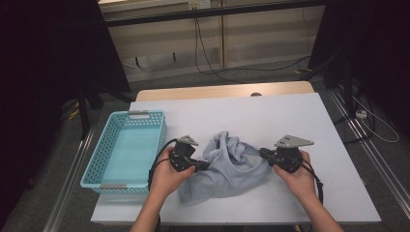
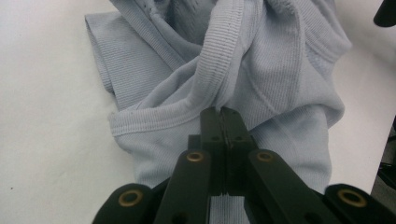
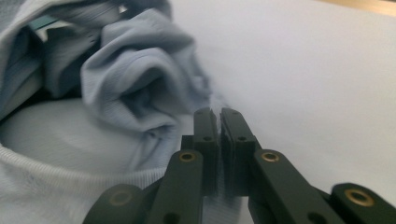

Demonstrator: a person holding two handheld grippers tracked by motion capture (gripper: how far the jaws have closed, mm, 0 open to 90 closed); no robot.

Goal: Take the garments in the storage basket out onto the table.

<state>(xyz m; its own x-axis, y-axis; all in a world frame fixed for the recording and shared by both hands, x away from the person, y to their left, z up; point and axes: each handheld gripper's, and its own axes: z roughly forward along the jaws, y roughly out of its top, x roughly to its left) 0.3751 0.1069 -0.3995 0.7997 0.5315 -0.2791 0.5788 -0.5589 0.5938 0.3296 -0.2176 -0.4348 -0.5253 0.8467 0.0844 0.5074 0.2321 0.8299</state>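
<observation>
High view: both hands reach in low; the left gripper (image 1: 204, 166) and right gripper (image 1: 262, 153) each pinch the soft, ribbed, crumpled shirt (image 1: 227, 169).

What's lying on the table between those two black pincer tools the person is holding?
In the high view, a crumpled light blue garment spans the stretch between the left gripper and right gripper; each is shut on an edge.

Shirt (image 2: 261, 70): top & sleeve cut off by the edge in left gripper view; its folds hide the inner layers. In right gripper view the shirt (image 3: 126, 93) is blurred up close, cut off left & top. Teal bit (image 3: 44, 21) peeking behind the cloth, too small to tell. Table (image 1: 338, 193): near edge hidden under forearms in high view.
</observation>
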